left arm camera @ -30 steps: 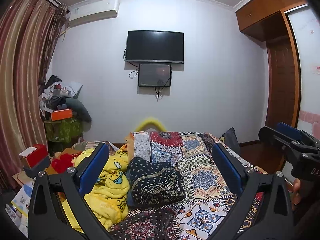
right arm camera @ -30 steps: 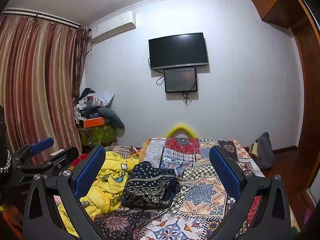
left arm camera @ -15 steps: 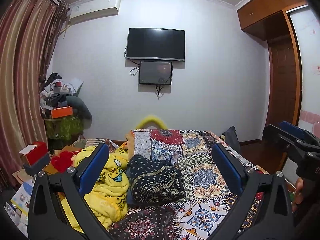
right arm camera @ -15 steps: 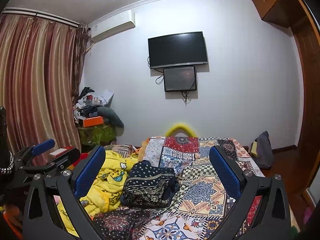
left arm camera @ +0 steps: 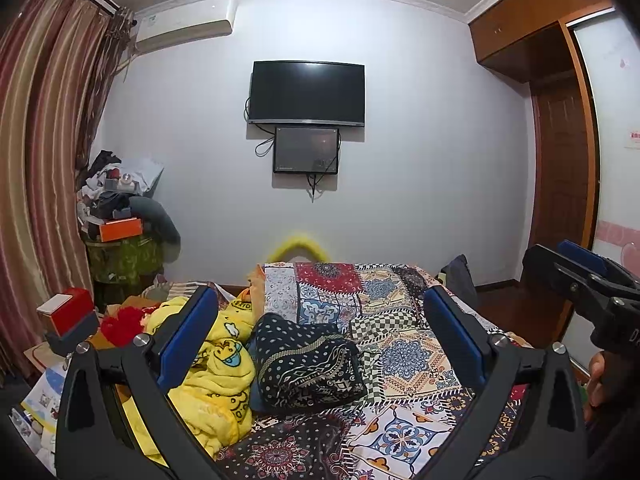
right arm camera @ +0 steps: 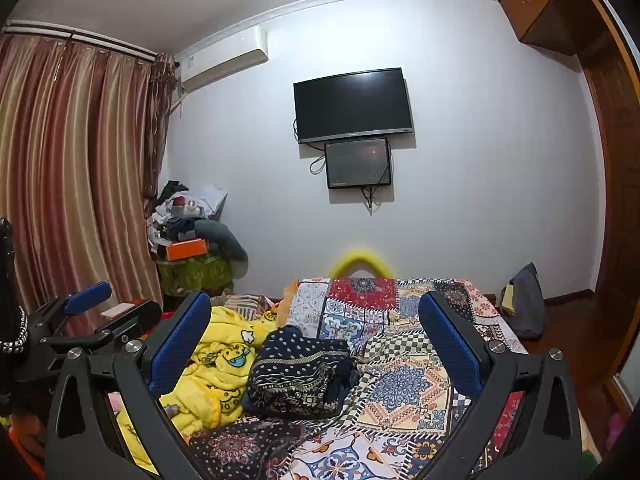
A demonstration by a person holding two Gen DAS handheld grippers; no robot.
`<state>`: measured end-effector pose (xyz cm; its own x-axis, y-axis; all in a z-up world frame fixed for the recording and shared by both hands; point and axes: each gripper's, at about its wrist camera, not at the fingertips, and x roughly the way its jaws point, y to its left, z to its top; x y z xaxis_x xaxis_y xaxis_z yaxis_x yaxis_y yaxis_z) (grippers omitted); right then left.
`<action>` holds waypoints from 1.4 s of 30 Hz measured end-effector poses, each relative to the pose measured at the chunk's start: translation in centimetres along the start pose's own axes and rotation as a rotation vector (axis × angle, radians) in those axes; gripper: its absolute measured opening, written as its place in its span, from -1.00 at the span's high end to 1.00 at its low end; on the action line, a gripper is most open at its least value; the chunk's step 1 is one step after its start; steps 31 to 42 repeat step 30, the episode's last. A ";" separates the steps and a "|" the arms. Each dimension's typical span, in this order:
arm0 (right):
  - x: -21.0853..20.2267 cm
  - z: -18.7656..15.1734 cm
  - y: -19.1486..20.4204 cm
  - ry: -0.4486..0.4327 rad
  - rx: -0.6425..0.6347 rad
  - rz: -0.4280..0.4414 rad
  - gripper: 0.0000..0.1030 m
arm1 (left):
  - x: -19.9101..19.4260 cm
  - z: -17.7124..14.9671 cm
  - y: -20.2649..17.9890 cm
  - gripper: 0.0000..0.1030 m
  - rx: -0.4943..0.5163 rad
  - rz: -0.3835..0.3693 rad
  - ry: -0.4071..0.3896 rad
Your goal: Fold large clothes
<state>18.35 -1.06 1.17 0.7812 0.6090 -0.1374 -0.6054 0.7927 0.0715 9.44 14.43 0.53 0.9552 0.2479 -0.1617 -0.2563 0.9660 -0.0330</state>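
Garment point(left arm camera: 308, 364) lying bunched, dark and patterned, at 12 o'clock, left gripper point(left arm camera: 320, 332) and right gripper point(right arm camera: 316, 332) both hovering level, jaws gaping wide, holding nothing.

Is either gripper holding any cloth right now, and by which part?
Nothing is held. The left gripper and right gripper are both open above the dark patterned folded garment.

readable text: partial "da" | on: right hand-held gripper point(left arm camera: 616, 334)

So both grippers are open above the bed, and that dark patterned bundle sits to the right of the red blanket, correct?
Nearly. The blanket beside the dark patterned bundle is yellow, not red, as the left wrist view shows. The left gripper and right gripper are open above the bed.
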 end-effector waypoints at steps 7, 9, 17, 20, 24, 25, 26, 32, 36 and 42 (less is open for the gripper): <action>0.0 -0.1 0.0 -0.005 0.004 -0.009 -1.00 | -0.1 0.3 -0.2 -1.00 -0.009 -0.014 -0.003; -0.1 -0.1 0.0 -0.007 0.003 -0.010 -1.00 | 0.0 0.3 -0.2 -1.00 -0.007 -0.029 0.002; 0.0 0.0 0.0 -0.012 0.008 -0.018 -1.00 | -0.1 0.2 -0.4 -1.00 -0.010 -0.043 0.005; 0.1 0.0 0.0 -0.011 0.013 -0.018 -1.00 | 0.0 0.2 -0.5 -1.00 -0.006 -0.051 0.010; 0.1 0.0 0.0 -0.011 0.015 -0.019 -1.00 | -0.1 0.2 -0.6 -1.00 0.004 -0.047 0.008; 0.2 0.0 0.0 -0.010 0.016 -0.018 -1.00 | 0.0 0.2 -0.6 -1.00 0.005 -0.047 0.008; 0.1 0.0 0.1 -0.010 0.016 -0.019 -1.00 | 0.0 0.2 -0.6 -1.00 0.003 -0.049 0.009; 0.2 0.0 0.2 -0.010 0.016 -0.020 -1.00 | 0.1 0.2 -0.4 -1.00 -0.002 -0.053 0.015; 0.2 0.0 0.2 -0.010 0.016 -0.020 -1.00 | 0.1 0.2 -0.4 -1.00 -0.002 -0.053 0.015; 0.2 0.0 0.2 -0.010 0.016 -0.020 -1.00 | 0.1 0.2 -0.4 -1.00 -0.002 -0.053 0.015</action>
